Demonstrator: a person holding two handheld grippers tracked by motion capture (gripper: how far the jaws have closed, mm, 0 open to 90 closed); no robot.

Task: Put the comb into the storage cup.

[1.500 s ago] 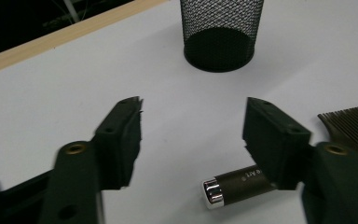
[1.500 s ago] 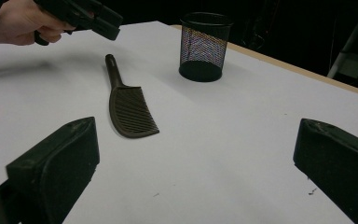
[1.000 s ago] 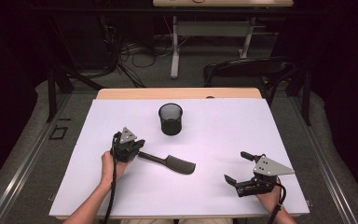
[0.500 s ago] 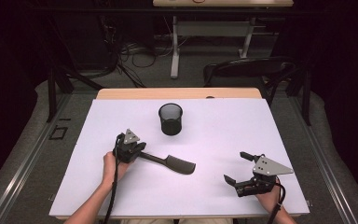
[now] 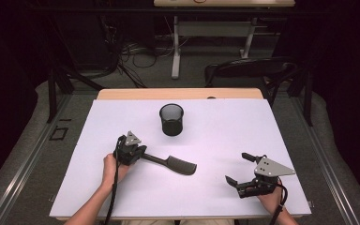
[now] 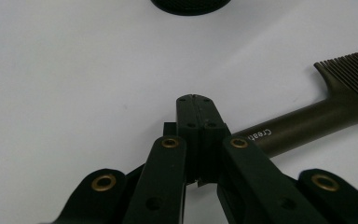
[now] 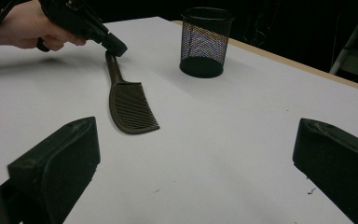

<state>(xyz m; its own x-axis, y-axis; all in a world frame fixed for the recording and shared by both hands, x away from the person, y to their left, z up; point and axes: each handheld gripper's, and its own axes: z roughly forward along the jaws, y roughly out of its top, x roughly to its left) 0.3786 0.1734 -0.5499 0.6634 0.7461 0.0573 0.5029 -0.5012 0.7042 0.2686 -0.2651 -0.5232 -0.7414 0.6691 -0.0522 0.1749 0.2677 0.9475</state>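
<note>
A dark comb (image 5: pixel 180 165) lies flat on the white table (image 5: pixel 225 126), teeth end to the right and handle pointing left. My left gripper (image 5: pixel 143 153) is shut, and its tip rests at the end of the comb handle (image 6: pixel 303 122). In the left gripper view the two jaws (image 6: pixel 196 109) meet with nothing between them, and the handle runs off to the right from beside them. My right gripper (image 5: pixel 238 168) stands open near the table's front right, its jaws wide apart around bare table (image 7: pixel 196 154). It faces the comb (image 7: pixel 130 107) and my left gripper (image 7: pixel 114 46).
A black mesh cup (image 5: pixel 171 119) stands upright at the middle back of the table, beyond the comb; it is also seen as the cup (image 7: pixel 205 42) in the right gripper view. A chair (image 5: pixel 248 70) and desk legs stand behind the table.
</note>
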